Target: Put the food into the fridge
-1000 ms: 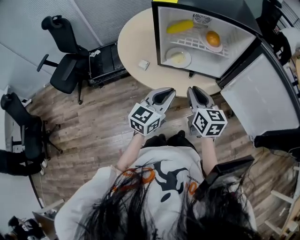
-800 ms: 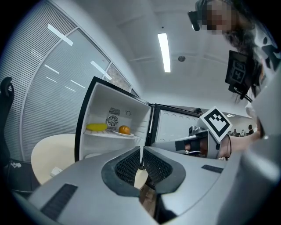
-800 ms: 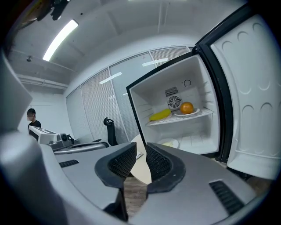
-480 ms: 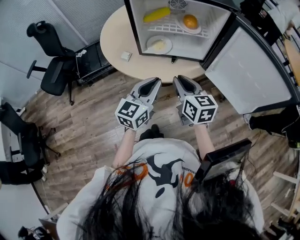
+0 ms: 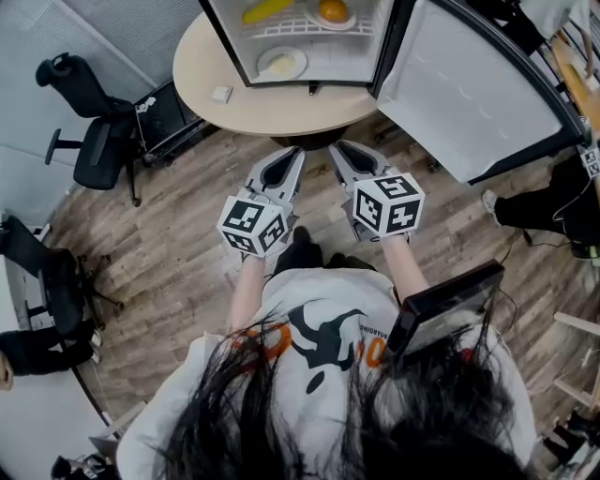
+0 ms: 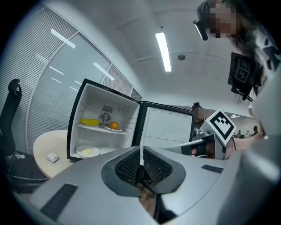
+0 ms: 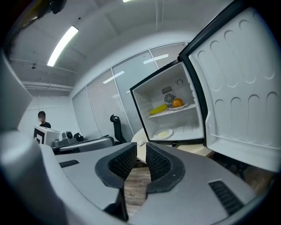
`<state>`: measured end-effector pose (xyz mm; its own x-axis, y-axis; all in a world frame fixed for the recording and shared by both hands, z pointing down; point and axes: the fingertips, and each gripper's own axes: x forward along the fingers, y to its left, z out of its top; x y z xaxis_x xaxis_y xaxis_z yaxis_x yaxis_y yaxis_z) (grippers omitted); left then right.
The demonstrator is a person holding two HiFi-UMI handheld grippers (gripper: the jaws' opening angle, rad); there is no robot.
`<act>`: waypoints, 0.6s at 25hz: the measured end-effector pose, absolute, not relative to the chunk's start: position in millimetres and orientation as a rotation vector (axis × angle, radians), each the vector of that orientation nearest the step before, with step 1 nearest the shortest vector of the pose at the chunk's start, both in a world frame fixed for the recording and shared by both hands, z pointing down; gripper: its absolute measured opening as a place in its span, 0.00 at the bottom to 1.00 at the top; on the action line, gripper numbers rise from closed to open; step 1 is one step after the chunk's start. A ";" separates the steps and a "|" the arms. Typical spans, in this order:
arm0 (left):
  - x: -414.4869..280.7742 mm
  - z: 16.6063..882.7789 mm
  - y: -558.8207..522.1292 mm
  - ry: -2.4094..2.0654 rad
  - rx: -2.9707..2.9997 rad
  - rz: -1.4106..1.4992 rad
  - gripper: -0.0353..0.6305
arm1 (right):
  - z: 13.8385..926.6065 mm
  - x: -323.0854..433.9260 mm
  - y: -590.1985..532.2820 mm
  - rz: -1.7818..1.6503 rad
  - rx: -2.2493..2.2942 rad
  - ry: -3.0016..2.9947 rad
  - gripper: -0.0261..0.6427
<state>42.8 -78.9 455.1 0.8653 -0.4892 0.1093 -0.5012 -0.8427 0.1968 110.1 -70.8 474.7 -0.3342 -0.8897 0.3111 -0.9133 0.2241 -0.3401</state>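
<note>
The fridge point(image 5: 361, 58), farther off than before, holds banana point(image 5: 265, 9), orange point(image 5: 331, 9) and plate point(image 5: 281, 64); left gripper point(image 5: 291, 153) and right gripper point(image 5: 339, 148) are closed, empty.

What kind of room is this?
Probably an office or meeting room, not a kitchen: there are swivel chairs, a round table with a small fridge on it, long blinds and a strip light overhead.

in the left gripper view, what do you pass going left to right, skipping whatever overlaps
office chair → small white box → banana → orange → open fridge door
</note>
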 end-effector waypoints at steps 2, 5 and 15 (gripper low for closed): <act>45.5 456.8 -66.9 -0.753 2.822 0.090 0.08 | 476.8 111.9 -59.3 0.738 1.784 -2.419 0.14; 46.9 457.8 -53.3 -0.753 2.823 0.097 0.08 | 478.1 112.0 -46.2 0.741 1.779 -2.423 0.14; 34.8 453.4 -31.0 -0.786 2.827 0.091 0.08 | 474.0 100.9 -24.8 0.739 1.762 -2.450 0.13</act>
<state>34.8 -31.0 453.4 0.8563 -0.5038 0.1139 -0.5165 -0.8370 0.1805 100.9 -24.8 474.0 -0.3563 -0.8858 0.2974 -0.9024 0.2437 -0.3553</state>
